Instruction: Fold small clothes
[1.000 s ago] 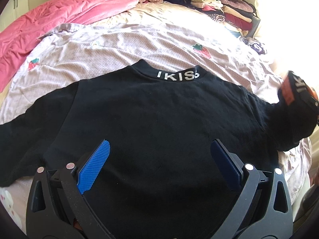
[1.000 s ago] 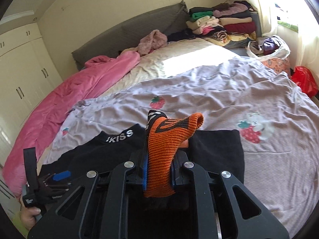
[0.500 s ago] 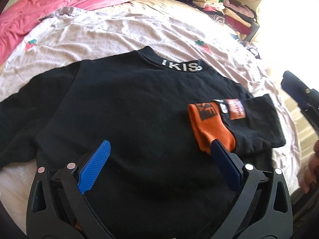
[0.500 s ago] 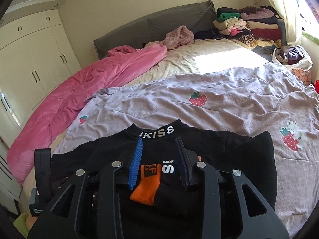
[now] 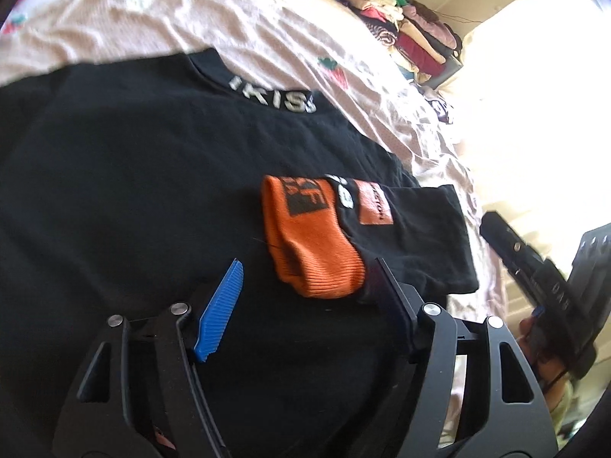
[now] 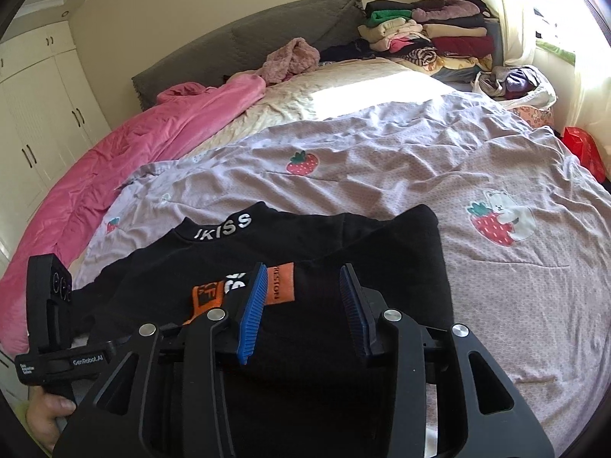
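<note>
A black sweatshirt [image 5: 133, 198] with white collar lettering lies spread flat on the bed, also in the right wrist view [image 6: 313, 240]. Its right sleeve [image 5: 412, 236] is folded inward across the body, ending in an orange cuff [image 5: 309, 244], which also shows in the right wrist view [image 6: 206, 297]. My left gripper [image 5: 305, 282] is open and empty, low over the shirt, with the cuff just beyond its right finger. My right gripper [image 6: 303, 309] is open and empty over the folded sleeve [image 6: 382, 259].
The lilac strawberry-print sheet [image 6: 420, 175] covers the bed. A pink duvet [image 6: 126, 160] lies along the left side. Stacked folded clothes [image 6: 431, 38] sit at the head of the bed, and a bag of clothes [image 6: 511, 84] at the right.
The right gripper carried the orange-cuffed sleeve over the shirt, laid it down, let go and opened. The left gripper moved closer and turned right toward the cuff.
</note>
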The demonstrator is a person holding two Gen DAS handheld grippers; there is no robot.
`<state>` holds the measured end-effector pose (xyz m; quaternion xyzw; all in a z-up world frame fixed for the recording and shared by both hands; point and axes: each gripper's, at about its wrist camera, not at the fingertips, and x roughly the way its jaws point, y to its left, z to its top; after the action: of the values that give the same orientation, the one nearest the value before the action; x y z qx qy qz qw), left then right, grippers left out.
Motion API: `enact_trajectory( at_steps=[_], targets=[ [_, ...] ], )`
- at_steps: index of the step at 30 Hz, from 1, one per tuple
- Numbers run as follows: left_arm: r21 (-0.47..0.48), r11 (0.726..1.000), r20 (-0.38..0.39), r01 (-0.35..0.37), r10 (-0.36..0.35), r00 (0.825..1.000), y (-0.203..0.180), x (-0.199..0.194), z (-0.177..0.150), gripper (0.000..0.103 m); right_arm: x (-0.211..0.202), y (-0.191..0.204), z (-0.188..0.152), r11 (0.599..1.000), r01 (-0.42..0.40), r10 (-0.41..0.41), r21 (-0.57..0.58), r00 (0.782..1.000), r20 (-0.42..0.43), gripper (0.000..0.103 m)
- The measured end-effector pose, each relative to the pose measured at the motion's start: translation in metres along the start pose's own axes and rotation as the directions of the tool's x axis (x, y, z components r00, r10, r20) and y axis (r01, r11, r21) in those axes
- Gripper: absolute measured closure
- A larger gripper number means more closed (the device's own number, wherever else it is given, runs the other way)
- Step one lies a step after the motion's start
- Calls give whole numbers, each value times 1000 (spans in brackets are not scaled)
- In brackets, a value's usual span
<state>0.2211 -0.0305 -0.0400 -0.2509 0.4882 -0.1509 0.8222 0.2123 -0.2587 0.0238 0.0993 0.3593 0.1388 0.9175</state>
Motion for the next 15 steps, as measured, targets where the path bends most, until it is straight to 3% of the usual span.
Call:
enact_trajectory(
  at_steps=[7,8,9,10,11,15],
  targets=[
    [-32,999,-24,-40,39,999,-5,25,2,45,-1,-21,-12,999,19,-18,42,1000,-17,65],
    [-23,999,-19,-47,47,999,-7,25,3,58,-2,-22,-13,999,22,-21,44,1000,-16,65],
    [-16,999,-9,-50,50,999,-8,25,5,81,-2,-23,-15,999,24,-23,44,1000,-18,65],
    [-13,998,0,-61,61,998,-7,23,8,96,-3,-24,-15,999,25,-24,44,1000,-20,65],
    [-9,998,12,-61,61,998,-5,19,10,100,-3,-25,-16,999,25,-24,47,999,-21,65],
    [21,999,69,-49,47,997,-2,-6,18,101,-5,-25,-18,999,25,-24,46,999,-21,65]
  ],
)
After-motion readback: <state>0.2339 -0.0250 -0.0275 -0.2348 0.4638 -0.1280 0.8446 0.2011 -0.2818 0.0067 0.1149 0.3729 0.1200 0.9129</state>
